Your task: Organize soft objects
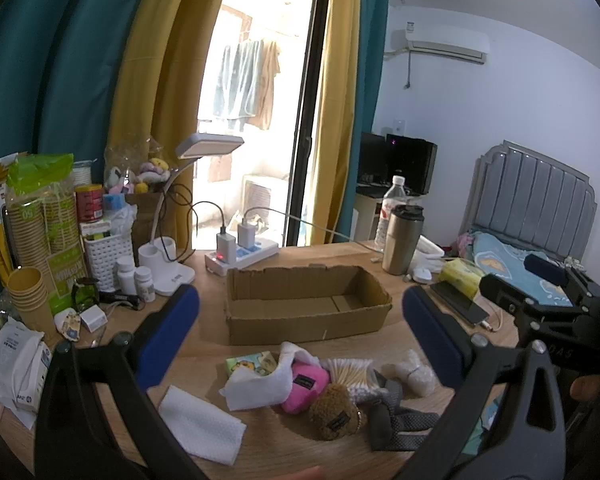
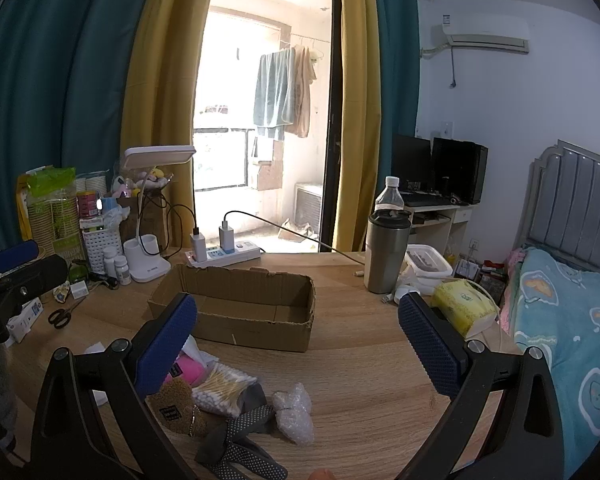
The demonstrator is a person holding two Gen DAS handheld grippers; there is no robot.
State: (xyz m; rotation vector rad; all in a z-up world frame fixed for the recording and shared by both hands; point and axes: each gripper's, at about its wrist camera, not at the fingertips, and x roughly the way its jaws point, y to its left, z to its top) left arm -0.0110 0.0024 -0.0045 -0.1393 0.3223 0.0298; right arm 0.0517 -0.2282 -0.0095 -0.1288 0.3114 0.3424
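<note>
A pile of soft things lies on the wooden bench (image 1: 340,452) just in front of the cardboard box (image 1: 308,304): a pink plush (image 1: 302,388), a brown teddy (image 1: 334,412), a white cloth (image 1: 260,388), a grey dotted fabric (image 2: 240,440) and bubble wrap (image 2: 294,412). The left hand-held gripper (image 1: 300,344) hovers over them, jaws wide apart and holding nothing. The right hand-held gripper (image 2: 298,344) is likewise spread wide and holds nothing.

We see the open-topped brown cardboard box (image 1: 306,304) with nothing over it. Bare wooden tabletop (image 2: 360,364) lies between it and the heap of soft things. A steel tumbler (image 2: 386,256) and yellow tissue pack (image 2: 462,306) crowd its right; a white power strip (image 1: 242,256) stands behind.
</note>
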